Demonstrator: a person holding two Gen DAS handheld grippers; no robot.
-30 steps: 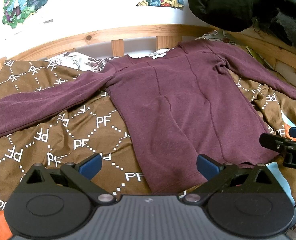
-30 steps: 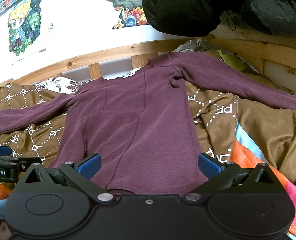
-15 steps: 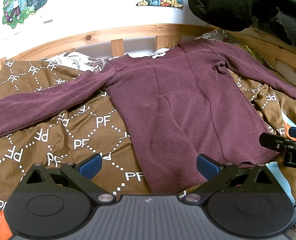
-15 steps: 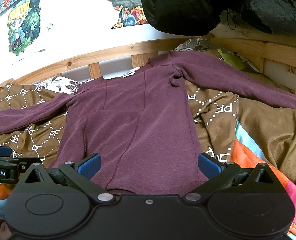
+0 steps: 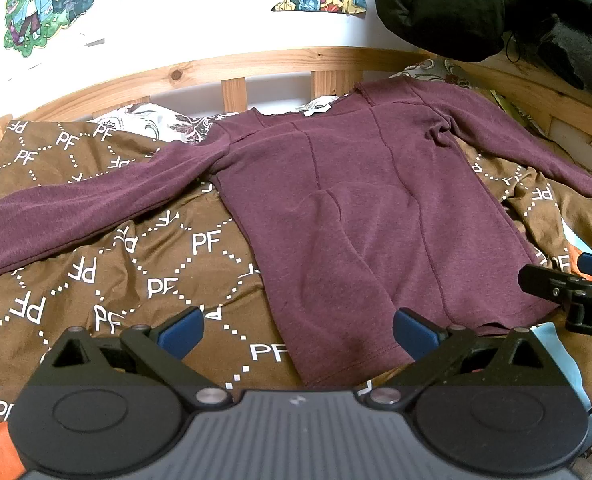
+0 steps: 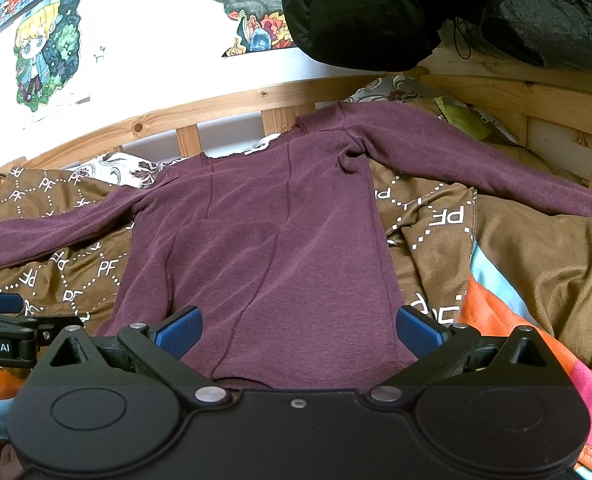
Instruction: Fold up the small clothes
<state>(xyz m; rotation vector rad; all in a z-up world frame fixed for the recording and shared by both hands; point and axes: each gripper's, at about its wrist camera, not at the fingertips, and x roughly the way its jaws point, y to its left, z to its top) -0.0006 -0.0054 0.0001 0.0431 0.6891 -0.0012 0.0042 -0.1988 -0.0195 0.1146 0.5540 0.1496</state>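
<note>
A brown blanket (image 5: pixel 95 280) covers the bed. A purple shirt (image 5: pixel 356 220) lies flat on it. The left gripper (image 5: pixel 298 330) and right gripper (image 6: pixel 298 328) hang near its bottom edge, both wide apart, holding nothing.

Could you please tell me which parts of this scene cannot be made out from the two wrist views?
- Maroon long-sleeved shirt: both cuffs cut off by the frame edges, in both views.
- Its hem middle: hidden behind the right gripper body in the right view.
- White neck label: too small to read.
</note>
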